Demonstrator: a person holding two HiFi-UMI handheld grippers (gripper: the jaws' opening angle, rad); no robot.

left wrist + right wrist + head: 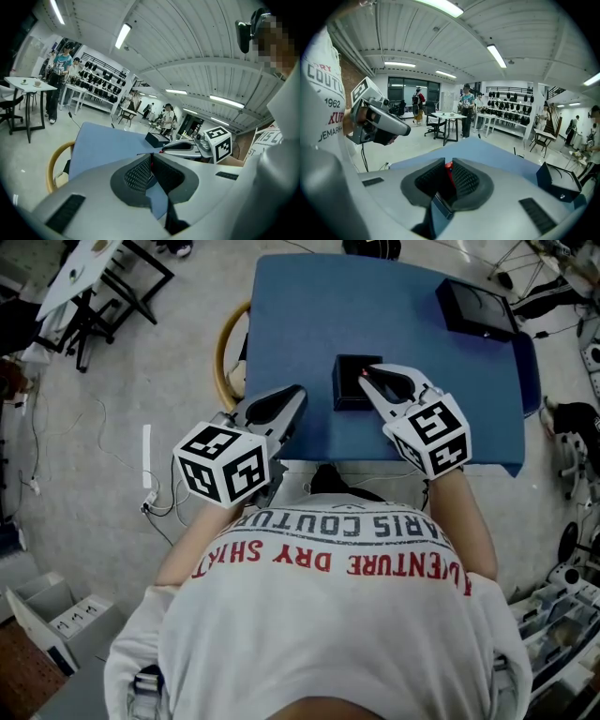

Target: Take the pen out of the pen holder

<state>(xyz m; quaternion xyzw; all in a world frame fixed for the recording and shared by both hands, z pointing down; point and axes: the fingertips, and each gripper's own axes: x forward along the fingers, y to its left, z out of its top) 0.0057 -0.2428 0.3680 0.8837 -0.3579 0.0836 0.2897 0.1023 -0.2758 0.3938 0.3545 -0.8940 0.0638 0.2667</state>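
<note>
Gripping the thin red-tipped pen (448, 165) just above the black square pen holder (349, 396) on the blue bench (300, 315), the right hand-held gripper (367, 373) risks slippage, as only the tip is pinched. The left hand-held gripper (297, 392) waits closed and empty.

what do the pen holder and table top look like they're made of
Pen holder: probably plastic, matte black; square hard edges, no shine. Table top: smooth matte blue, perhaps laminate or a mat; even colour, no grain.

Blue table (309, 324), gry floor (178, 362), strip lts (497, 55)
</note>
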